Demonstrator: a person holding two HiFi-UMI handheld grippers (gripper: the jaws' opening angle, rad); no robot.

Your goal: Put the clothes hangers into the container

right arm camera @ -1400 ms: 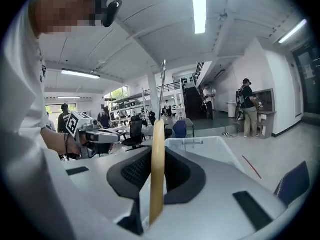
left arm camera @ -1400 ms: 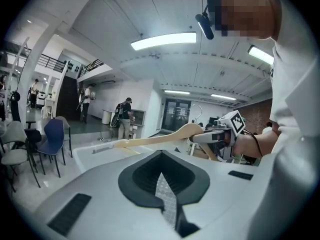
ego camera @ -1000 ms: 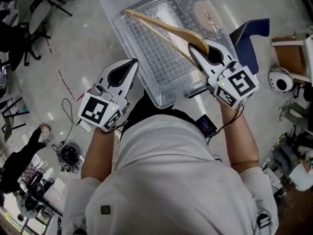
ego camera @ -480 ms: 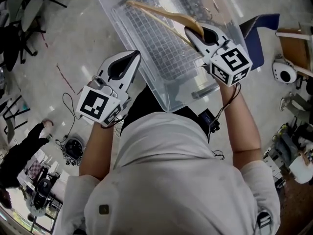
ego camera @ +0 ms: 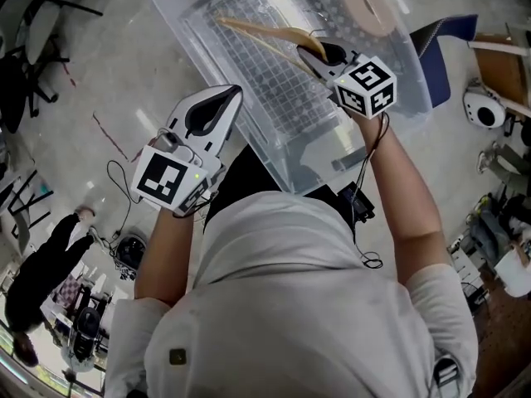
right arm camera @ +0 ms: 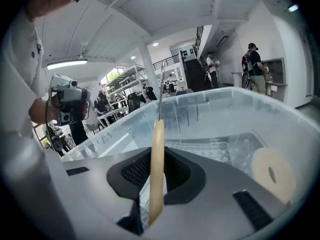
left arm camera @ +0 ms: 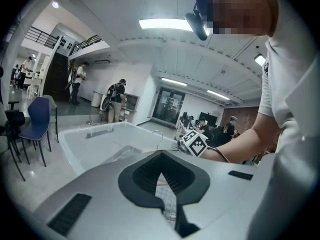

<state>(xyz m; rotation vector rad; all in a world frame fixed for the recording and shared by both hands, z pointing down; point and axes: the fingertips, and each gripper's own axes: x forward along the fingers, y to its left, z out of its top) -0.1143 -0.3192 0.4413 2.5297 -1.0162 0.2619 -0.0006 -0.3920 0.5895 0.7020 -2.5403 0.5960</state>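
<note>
Pale polished floor, with a clear container in front of you. Your right gripper is clamped on a wooden hanger, holding it low over the container's inside. Your left gripper, jaws together and empty, hovers beside the near rim. You seem mid-placement; next, lower the hanger and let go.

Head camera steeply down, 2 low close views, all sharing container
</note>
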